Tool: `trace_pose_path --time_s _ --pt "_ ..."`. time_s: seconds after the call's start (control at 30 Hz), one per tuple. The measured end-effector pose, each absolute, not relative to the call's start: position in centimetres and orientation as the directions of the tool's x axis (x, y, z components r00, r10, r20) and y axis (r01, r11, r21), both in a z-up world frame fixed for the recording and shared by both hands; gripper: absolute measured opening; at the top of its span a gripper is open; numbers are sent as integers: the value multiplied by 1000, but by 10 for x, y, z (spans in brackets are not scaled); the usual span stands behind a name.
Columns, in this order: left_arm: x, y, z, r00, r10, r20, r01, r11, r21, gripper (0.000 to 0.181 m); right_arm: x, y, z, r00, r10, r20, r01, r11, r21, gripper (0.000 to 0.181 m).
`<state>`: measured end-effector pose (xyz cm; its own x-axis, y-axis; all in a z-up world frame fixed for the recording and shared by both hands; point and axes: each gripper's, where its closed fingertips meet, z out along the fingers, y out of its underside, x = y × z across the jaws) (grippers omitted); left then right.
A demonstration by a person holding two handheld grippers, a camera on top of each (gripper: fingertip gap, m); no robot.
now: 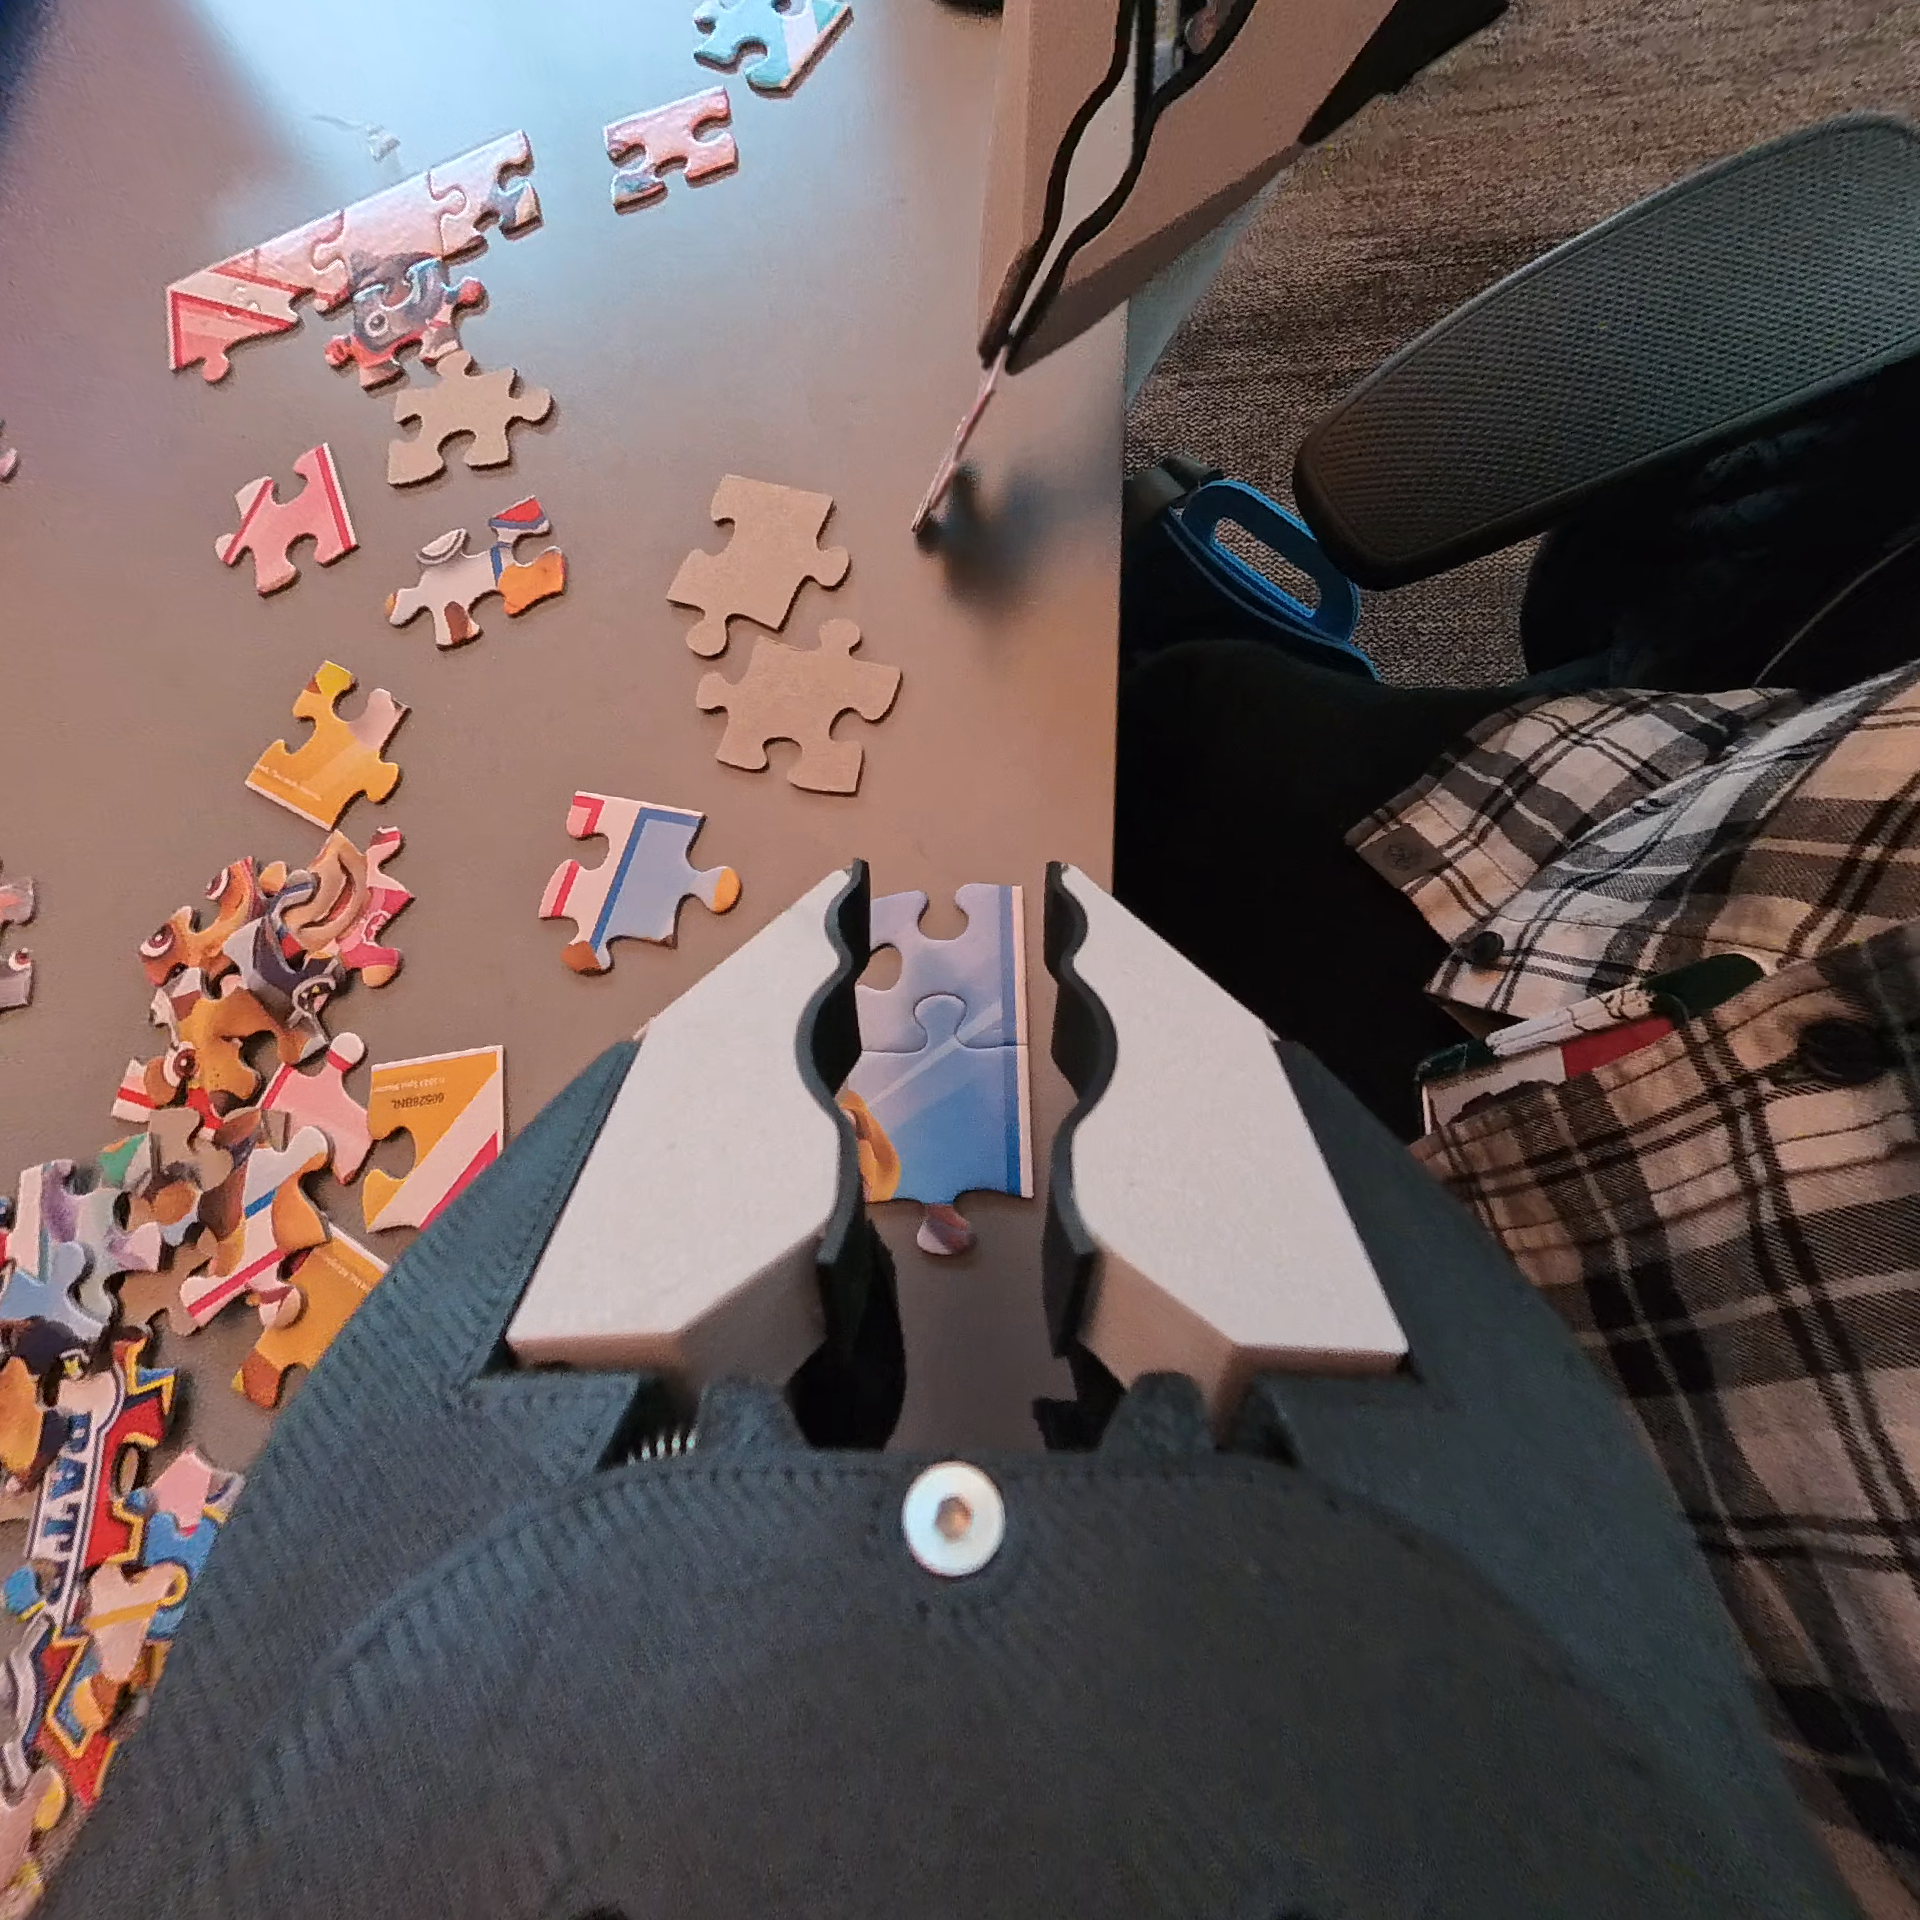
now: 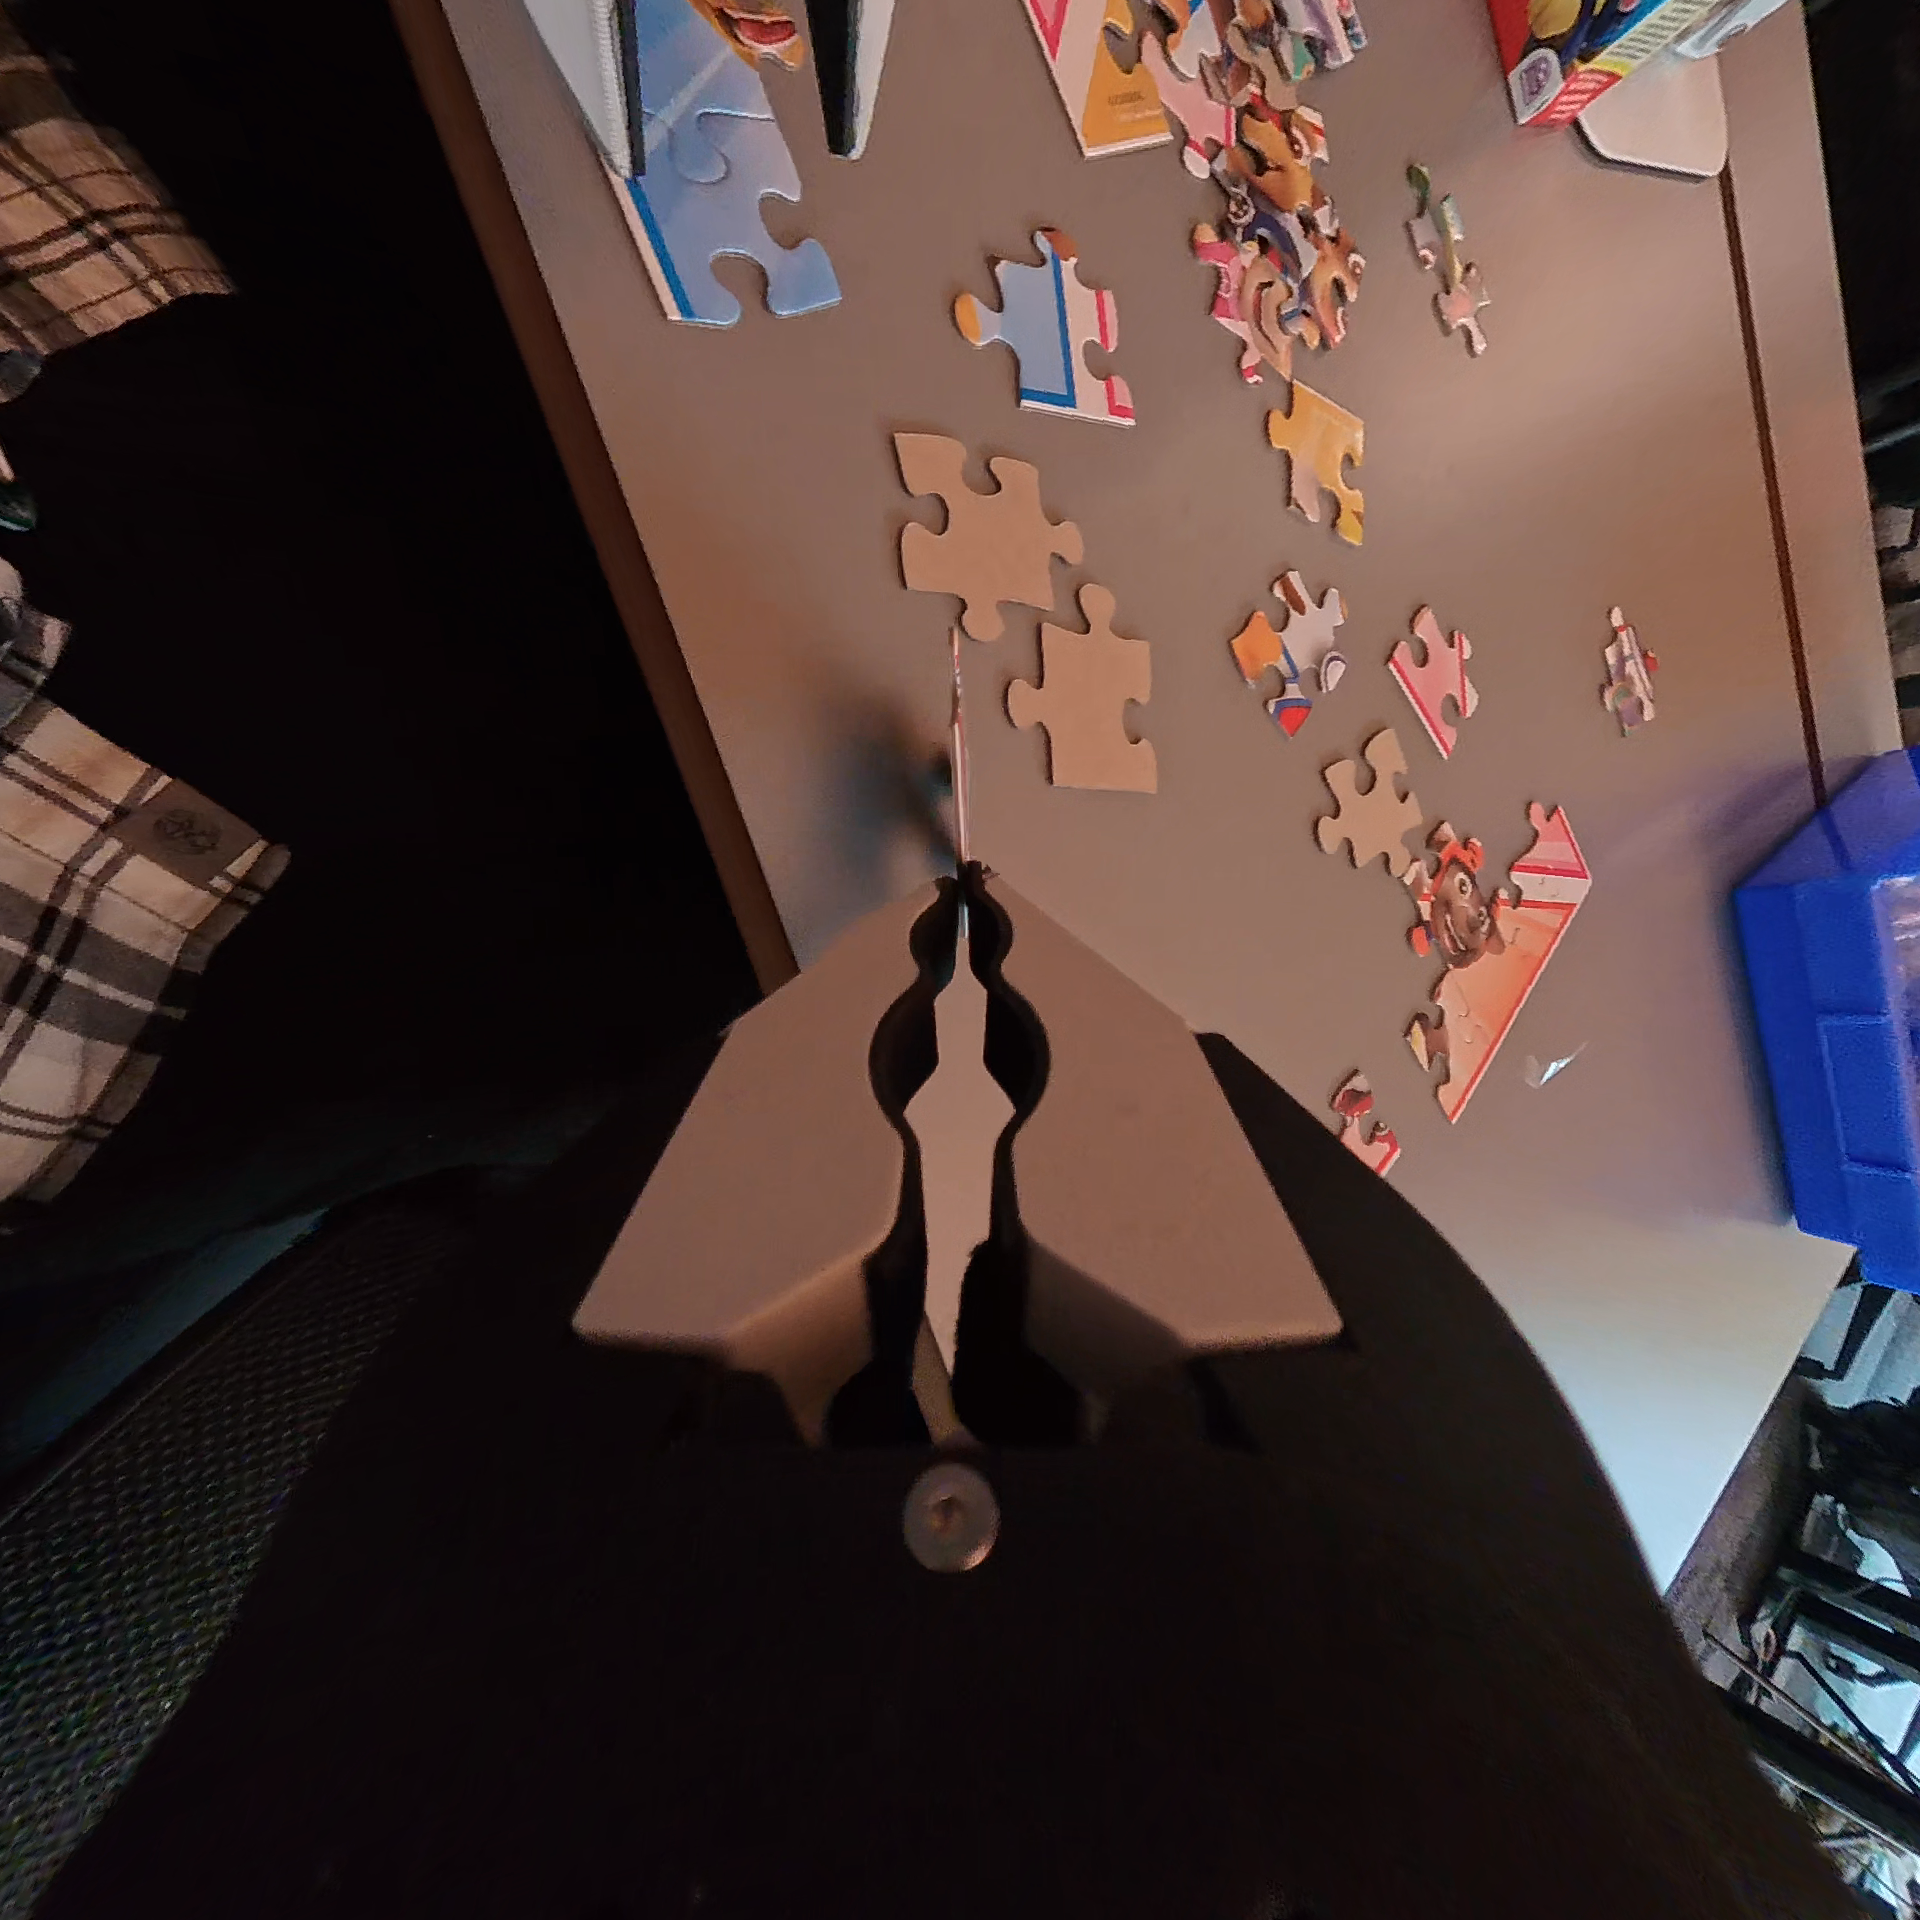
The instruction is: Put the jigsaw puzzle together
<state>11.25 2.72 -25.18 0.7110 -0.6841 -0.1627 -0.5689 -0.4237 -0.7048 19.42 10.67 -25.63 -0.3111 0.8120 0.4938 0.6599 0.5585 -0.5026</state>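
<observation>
The left tongs [image 1: 956,883] stand open over the near edge of the grey worktop [image 1: 644,343], their jaws parted to either side of a joined blue section [image 1: 951,1039] of two or so interlocked pieces with a blue stripe along its straight edge. The jaws straddle it without clearly pressing on it; whether they touch it cannot be told.

The right tongs [image 2: 964,883] are closed on a single puzzle piece [image 2: 958,727], held edge-on so that only its thin pink-and-white rim shows, pointing up the frame from the fingertips. In the left wrist view the same piece hangs from those tongs at upper right, above the worktop, with a soft shadow under it.

The rest of the jigsaw lies scattered: two face-down cardboard pieces [image 1: 784,634] at centre, a blue-and-white striped piece [image 1: 634,883] just left of the left tongs, a heap of loose pieces [image 1: 208,1122] at lower left, and a pink assembled corner section [image 1: 343,260] at upper left. A blue bin [image 2: 1839,1018] sits at the right edge of the right wrist view.

The step in hand looks like carrying a picked piece toward a place to fit it, with most of the puzzle not yet joined. The next move probably calls for turning the piece flat, lining its tabs with a matching section, and lowering it gently so the neighbours do not shift.
</observation>
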Motion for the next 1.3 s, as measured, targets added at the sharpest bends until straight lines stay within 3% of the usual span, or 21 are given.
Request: trace_pose_path --time_s 0.33,0.57,0.87,1.07,1.13,1.3 --pt "102 24 -254 739 -660 -136 -534 -450 -716 31 195 116 -254 -319 766 558 668 600 -441 0" --pt "108 35 -238 740 -654 -158 -512 -394 -763 31 185 105 -231 -332 738 588 602 645 -470 0" --pt "131 48 -220 693 -661 -290 -560 -240 -793 29 158 69 -202 -362 754 549 442 657 -611 0" --pt "131 50 -212 690 -633 -351 -570 -177 -802 11 152 60 -189 -365 784 502 361 616 -700 0" --pt "129 50 -208 697 -620 -361 -563 -161 -810 0 152 58 -186 -367 794 484 343 600 -723 0" --pt "125 47 -197 725 -627 -286 -480 -162 -862 3 151 56 -179 -365 801 474 303 584 -753 0"
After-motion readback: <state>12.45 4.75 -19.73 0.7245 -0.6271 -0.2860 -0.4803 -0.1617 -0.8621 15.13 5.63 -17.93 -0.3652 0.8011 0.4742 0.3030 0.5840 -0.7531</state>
